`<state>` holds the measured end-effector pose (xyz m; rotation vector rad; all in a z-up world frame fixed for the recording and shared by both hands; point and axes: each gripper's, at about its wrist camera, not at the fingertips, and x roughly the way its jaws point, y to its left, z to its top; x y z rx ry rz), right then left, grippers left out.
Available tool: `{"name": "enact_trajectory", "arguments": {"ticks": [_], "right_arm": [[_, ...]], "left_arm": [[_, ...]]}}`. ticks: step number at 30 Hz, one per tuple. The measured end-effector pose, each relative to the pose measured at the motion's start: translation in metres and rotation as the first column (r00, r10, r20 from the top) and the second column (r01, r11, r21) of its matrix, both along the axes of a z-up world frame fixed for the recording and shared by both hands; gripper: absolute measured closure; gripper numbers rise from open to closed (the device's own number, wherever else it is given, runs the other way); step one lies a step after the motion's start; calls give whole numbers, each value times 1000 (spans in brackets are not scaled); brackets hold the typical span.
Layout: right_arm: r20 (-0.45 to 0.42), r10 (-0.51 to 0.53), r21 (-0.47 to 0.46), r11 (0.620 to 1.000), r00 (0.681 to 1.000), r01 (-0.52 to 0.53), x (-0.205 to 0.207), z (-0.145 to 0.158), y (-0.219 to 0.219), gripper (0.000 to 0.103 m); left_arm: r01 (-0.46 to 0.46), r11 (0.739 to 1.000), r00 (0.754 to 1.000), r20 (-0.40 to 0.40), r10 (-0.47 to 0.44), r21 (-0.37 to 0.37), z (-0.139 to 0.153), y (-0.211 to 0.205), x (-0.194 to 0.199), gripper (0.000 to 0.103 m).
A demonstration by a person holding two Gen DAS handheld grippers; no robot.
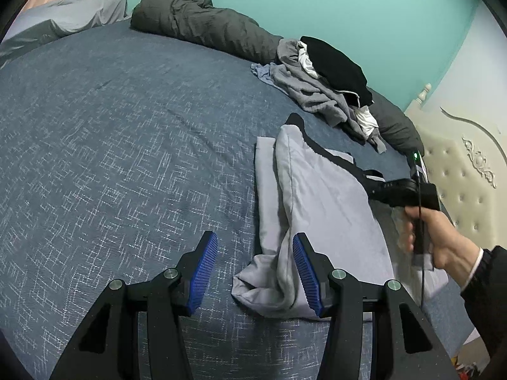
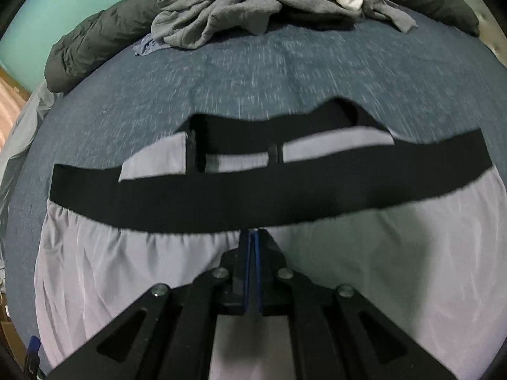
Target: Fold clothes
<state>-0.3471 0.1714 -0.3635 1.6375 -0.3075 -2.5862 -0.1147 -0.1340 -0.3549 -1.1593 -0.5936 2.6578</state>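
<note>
A pair of light grey trousers [image 1: 320, 196] with a black waistband [image 2: 253, 196] is laid lengthwise on the blue bed cover [image 1: 126, 158], the legs doubled one over the other and the cuffs bunched at the near end, just ahead of the left gripper [image 1: 255, 272]. The step in hand is judged to be the lengthwise fold of this garment, with the waistband end being carried or drawn by the right gripper [image 2: 252, 237]. In the right wrist view its jaws are seen pressed together right at the lower edge of the waistband, and grey cloth is taken to be pinched there, though the pinched edge itself is hidden by the jaws. The left gripper's jaws are spread about halfway over the bed cover, with nothing between them; the right-hand pad [image 1: 305, 272] lies against or just above the cuff end, and contact cannot be settled. The right gripper is also seen from the left wrist view, held by a hand [image 1: 443, 240] at the far side of the trousers. A heap of 3 or more unfolded garments [image 1: 329, 85] waits near the wall, beside a dark rolled duvet [image 1: 202, 22]. For the next move, the cuffs would probably need pinning or gripping by the left jaws so that the waistband can be brought over without the legs sliding apart.
</note>
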Motion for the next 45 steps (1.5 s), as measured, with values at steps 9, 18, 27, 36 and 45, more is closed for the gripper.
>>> {"name": "enact_trajectory", "arguments": {"ticks": [9, 18, 27, 36, 45], "right_arm": [[-182, 87, -83, 991, 979, -103, 64, 45, 5, 101], [-192, -5, -200, 979, 981, -34, 178, 40, 42, 99], [-231, -36, -245, 969, 972, -22, 239, 21, 56, 99], [-253, -36, -291, 956, 967, -40, 241, 16, 64, 99], [-263, -72, -325, 946, 962, -18, 245, 18, 82, 99]], "left_arm": [[36, 993, 998, 53, -42, 112, -6, -3, 1, 37], [49, 993, 997, 62, -56, 107, 2, 15, 10, 36], [-20, 987, 988, 155, -5, 160, -22, 22, 14, 36], [-76, 967, 975, 219, 21, 244, -32, 26, 27, 36], [-160, 931, 973, 212, 93, 327, -44, 34, 17, 36]]}}
